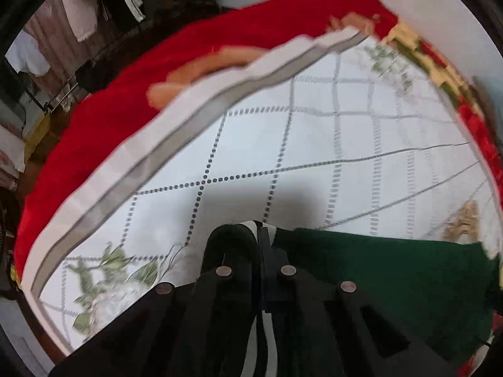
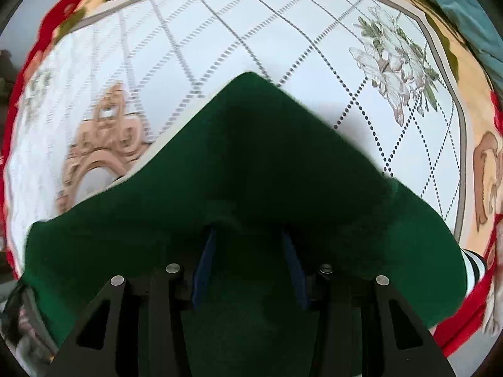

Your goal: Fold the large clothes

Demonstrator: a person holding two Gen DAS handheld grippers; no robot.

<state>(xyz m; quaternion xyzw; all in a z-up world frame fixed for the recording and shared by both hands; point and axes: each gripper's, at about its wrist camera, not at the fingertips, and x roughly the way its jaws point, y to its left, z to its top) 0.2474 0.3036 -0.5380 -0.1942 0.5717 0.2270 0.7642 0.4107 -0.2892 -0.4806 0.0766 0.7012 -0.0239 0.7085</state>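
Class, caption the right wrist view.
Green garment draped over the right hand-held gripper, above a white patterned cloth.

The green garment drapes over the right gripper, hiding its fingertips, and runs past the picture's bottom edge.

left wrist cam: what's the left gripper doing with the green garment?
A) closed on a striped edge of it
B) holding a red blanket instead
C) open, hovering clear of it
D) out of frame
A: the left gripper has its fingers pressed together with the white-striped edge of the green garment pinched between them, above the white quilted cover.
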